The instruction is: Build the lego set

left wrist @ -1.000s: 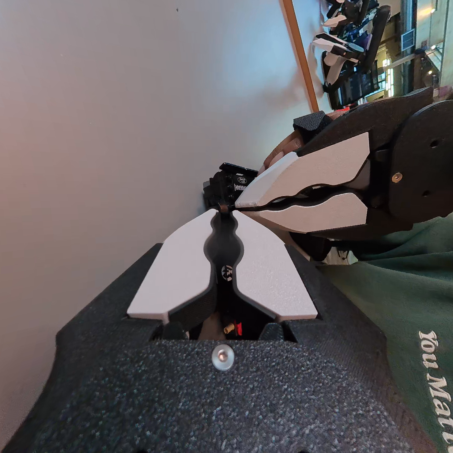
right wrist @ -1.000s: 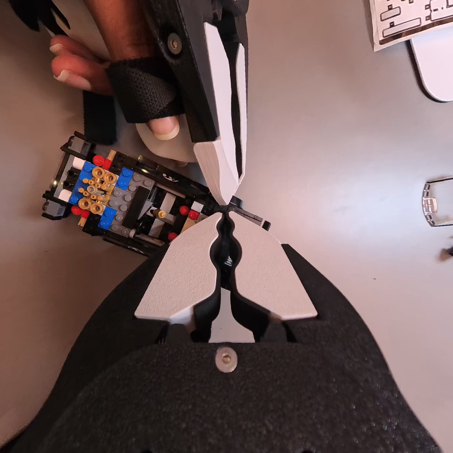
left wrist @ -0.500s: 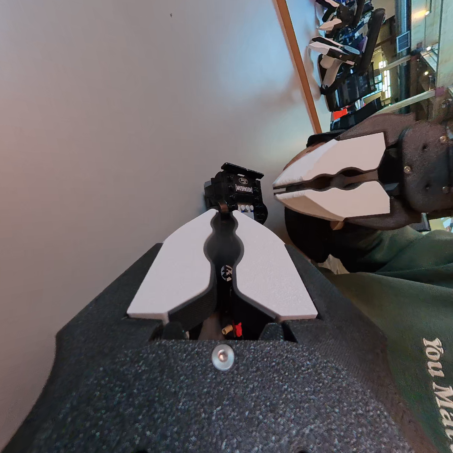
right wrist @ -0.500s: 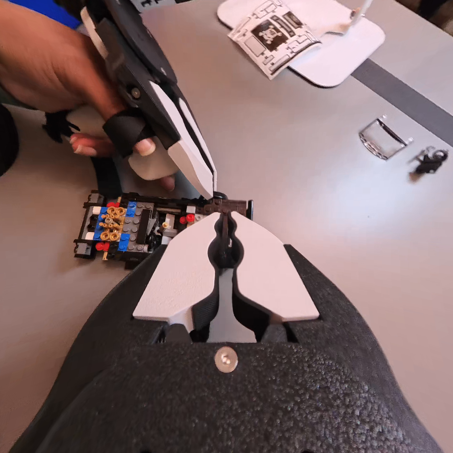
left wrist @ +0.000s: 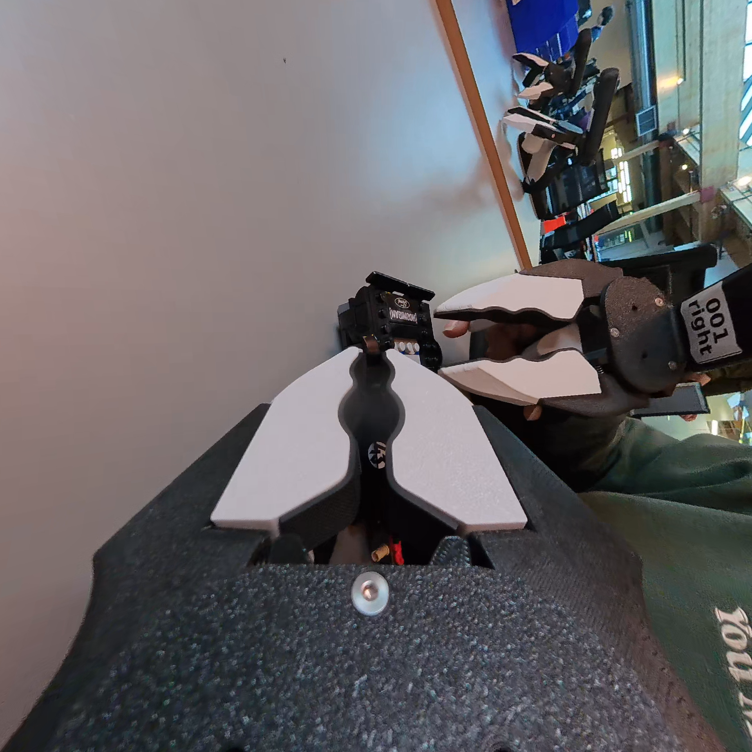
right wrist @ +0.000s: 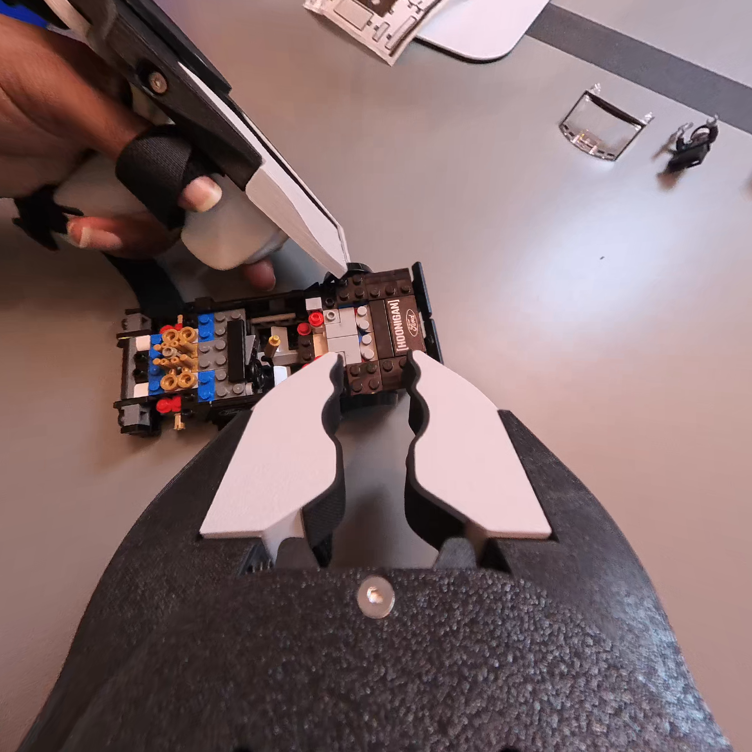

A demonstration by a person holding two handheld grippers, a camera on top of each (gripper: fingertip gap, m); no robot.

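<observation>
Left wrist view: left gripper (left wrist: 372, 353) has its fingers pressed together on a small black piece at the rear corner of the lego car (left wrist: 386, 321), which sits on the grey tabletop (left wrist: 183, 183). Right gripper (left wrist: 441, 339) comes in from the right beside the car, fingers spread apart, nothing between them. A green sleeve (left wrist: 671, 529) fills the lower right. Chairs and clutter beyond the tabletop edge are too far off to count.

Right wrist view: one lego car (right wrist: 276, 346), partly built, lies flat on the tabletop (right wrist: 529, 285); roof off, blue, grey, red and gold parts of the interior exposed. Right gripper (right wrist: 374, 358) hovers with fingers apart over the dark rear section, straddling it but not clamped. Left gripper (right wrist: 344, 266) has its tips together at the car's far rear corner, pinning a black part there. One hand (right wrist: 81, 162) holds it. Loose on the tabletop: one clear windshield piece (right wrist: 600, 126), one small black piece (right wrist: 691, 146), one printed sheet (right wrist: 374, 20) on one white pad (right wrist: 480, 36).

Step, as I judge it: seating a small part at the rear while the left steadies the car. Next move likely calls for the right to press the rear bricks down, or to fetch the windshield; needs the left's hold kept firm so the car doesn't slide.
</observation>
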